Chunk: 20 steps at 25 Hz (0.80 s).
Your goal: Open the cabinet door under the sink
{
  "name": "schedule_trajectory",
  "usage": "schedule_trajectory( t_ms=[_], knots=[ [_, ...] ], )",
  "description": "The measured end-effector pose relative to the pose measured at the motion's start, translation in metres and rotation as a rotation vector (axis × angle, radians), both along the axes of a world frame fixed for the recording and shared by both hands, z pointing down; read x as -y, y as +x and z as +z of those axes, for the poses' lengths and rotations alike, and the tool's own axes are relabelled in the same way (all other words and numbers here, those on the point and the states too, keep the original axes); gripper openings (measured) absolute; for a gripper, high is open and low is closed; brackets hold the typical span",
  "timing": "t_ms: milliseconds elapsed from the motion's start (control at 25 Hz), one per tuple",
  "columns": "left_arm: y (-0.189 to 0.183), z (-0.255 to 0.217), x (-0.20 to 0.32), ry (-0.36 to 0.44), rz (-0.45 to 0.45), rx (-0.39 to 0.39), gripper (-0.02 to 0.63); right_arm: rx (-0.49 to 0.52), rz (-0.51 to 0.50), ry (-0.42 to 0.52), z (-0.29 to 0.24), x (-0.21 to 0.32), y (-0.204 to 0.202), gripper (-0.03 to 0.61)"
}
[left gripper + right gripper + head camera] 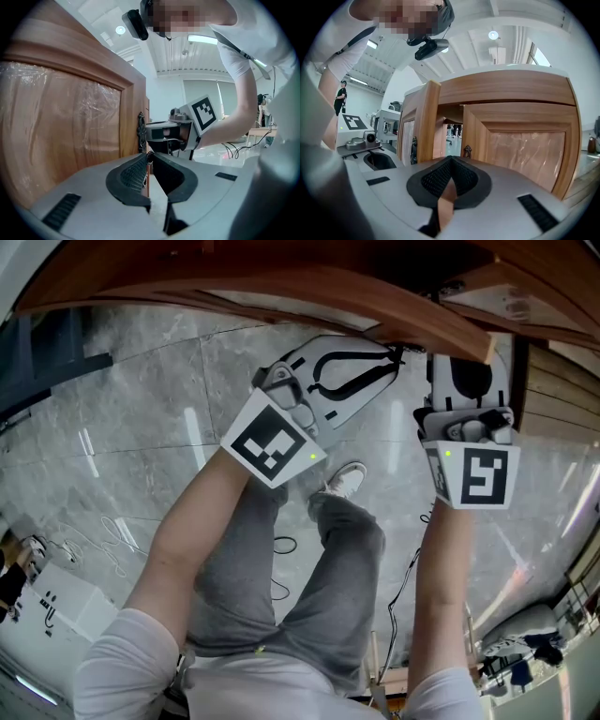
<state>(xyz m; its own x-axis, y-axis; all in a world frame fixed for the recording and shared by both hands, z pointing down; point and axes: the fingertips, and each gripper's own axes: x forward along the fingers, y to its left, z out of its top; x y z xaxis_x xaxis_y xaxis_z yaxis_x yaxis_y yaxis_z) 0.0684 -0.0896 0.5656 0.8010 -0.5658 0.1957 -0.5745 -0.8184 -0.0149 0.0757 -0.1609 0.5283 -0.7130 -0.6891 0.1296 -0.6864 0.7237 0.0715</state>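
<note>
Left claw point(150, 159) clenched on ring pull point(150, 156) at edge of cabinet door point(70, 136), which stands ajar. Right claw point(451, 159) clenched, tips together, facing second door point(525, 150).

Head view: high up, steeply down onto glossy grey marble floor point(112, 427). Left gripper view: tight against brown wooden cabinet door point(61, 131), facing along it. Right gripper view: low, tilted upward, same door shared.
</note>
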Motion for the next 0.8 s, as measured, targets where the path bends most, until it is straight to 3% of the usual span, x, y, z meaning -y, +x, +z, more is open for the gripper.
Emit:
schedule_trajectory(
  t_ms=[240,600,800],
  knots=[
    [-0.004,-0.003,-0.007,-0.006,0.003,-0.008,0.043,-0.091,-0.038,0.012,0.007,0.003,-0.012,0.031],
    [-0.004,-0.004,-0.023,-0.028,-0.003,-0.035,0.046,-0.069,-0.066,-0.024,0.005,-0.018,-0.01,0.029],
    [-0.009,-0.007,-0.037,-0.05,-0.01,-0.034,0.051,-0.123,-0.061,-0.023,0.002,-0.03,-0.015,0.029]
  ],
)
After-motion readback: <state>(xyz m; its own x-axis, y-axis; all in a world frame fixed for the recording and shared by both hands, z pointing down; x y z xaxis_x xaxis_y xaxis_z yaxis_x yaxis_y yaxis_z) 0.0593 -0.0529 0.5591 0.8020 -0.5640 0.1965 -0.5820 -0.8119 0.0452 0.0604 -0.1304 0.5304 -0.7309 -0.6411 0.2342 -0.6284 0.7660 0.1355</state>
